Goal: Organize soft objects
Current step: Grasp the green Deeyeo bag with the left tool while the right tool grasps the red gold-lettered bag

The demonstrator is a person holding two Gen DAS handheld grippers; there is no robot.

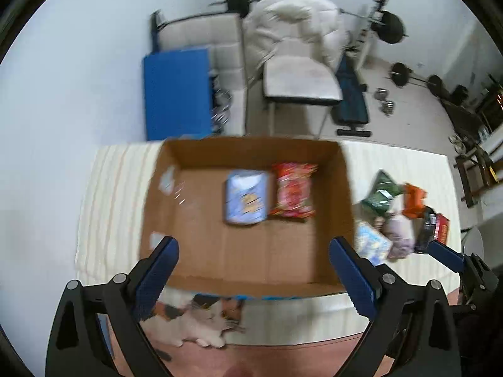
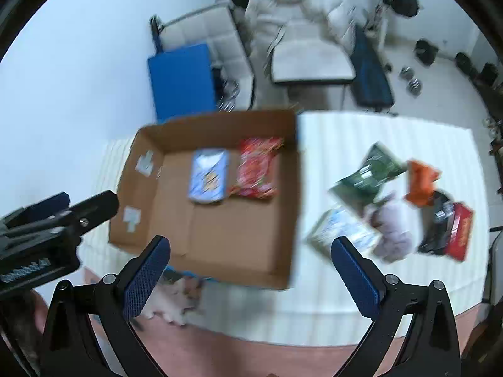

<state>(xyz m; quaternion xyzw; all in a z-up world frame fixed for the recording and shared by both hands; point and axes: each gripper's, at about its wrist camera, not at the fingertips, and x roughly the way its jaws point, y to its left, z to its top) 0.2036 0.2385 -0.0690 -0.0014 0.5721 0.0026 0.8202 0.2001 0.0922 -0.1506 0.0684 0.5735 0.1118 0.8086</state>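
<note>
This is a room in a home that doubles as a small gym. A padded beige chair (image 1: 301, 78) draped with a puffy cream quilt (image 1: 298, 22) stands by the white wall, next to a dark weight bench (image 1: 350, 97) and a barbell with black round plates (image 1: 391, 26). A cream striped cloth (image 2: 377, 144) covers the table, and a white-and-calico cat (image 1: 201, 320) lies beside it.

Cardboard box (image 1: 220, 251) is sitting on the tabletop (image 1: 314, 317), left of centre. Two packets are lying side by side in its far right part: pouch (image 1: 246, 198) left, snack bag (image 1: 294, 190) right, touching. Loose pile of packets (image 2: 393, 207) is lying on the tabletop right of the box. Chairs (image 1: 298, 78) are standing behind the tabletop.
</note>
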